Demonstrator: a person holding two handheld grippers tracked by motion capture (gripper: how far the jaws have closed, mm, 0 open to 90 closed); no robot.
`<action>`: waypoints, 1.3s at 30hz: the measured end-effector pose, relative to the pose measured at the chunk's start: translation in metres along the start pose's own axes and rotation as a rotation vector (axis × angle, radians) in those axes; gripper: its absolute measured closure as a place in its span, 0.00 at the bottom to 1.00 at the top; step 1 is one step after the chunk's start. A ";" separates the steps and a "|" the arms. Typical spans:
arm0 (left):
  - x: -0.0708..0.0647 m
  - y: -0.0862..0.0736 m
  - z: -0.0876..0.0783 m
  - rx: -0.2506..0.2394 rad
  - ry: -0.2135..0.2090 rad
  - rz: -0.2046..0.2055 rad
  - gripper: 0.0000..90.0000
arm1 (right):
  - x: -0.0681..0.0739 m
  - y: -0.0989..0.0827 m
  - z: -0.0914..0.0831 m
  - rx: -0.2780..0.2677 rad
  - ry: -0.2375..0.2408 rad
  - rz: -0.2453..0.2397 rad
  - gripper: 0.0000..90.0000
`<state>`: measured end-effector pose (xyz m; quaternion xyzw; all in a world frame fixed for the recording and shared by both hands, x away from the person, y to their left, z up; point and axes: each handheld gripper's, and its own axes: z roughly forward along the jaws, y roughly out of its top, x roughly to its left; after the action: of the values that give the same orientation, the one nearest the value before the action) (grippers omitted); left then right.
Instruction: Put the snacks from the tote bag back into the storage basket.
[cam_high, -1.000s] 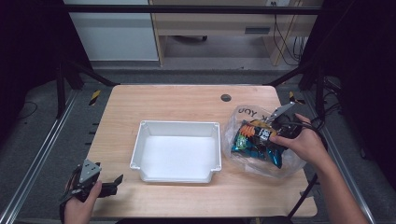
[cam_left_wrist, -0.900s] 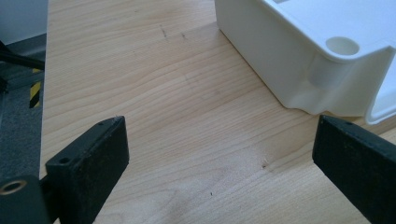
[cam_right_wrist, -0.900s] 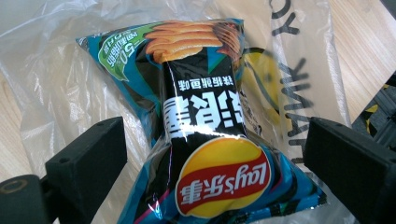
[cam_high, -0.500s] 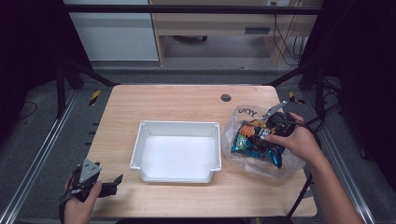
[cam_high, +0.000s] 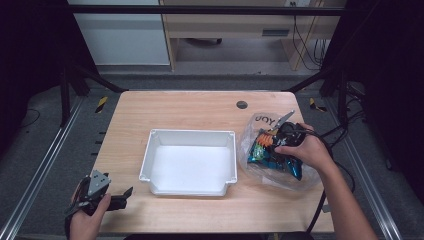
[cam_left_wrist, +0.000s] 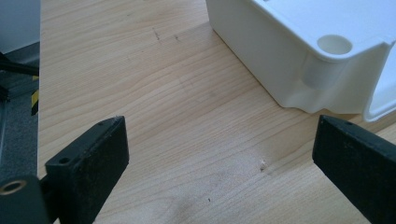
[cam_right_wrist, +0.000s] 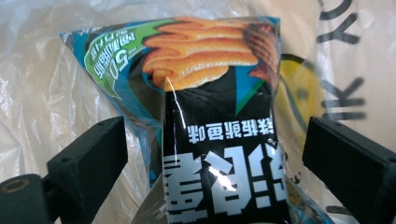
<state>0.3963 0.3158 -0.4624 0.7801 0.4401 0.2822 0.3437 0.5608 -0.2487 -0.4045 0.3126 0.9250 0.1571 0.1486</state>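
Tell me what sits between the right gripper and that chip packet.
Nothing visible does. The right gripper is open, one of its fingers on each side of the chip packet, which lies on the clear plastic bag. The bag is under the packet, not over it.

The chip bag (cam_right_wrist: 219, 140) is black and blue, with orange wavy chips and white letters. The tray (cam_high: 190, 161) is white. The table (cam_high: 190, 105) is light brown wood.

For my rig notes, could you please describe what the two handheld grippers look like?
The left gripper and right gripper are black, each with two blocky, flat fingers with small holes. Each carries a grey triangular plate; a black cable trails from the right. No sleeves visible.
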 end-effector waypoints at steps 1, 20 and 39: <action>0.000 0.000 0.000 -0.002 0.001 -0.001 0.04 | -0.001 -0.001 0.001 0.004 0.002 0.001 0.09; 0.000 -0.001 0.000 -0.004 -0.014 -0.012 0.04 | -0.004 -0.006 0.022 0.038 0.018 0.011 0.11; 0.001 -0.002 -0.001 -0.010 -0.022 -0.029 0.04 | -0.004 -0.012 0.030 0.059 0.056 0.004 0.20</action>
<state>0.3951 0.3177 -0.4631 0.7751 0.4460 0.2707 0.3564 0.5685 -0.2544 -0.4361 0.3141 0.9323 0.1389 0.1132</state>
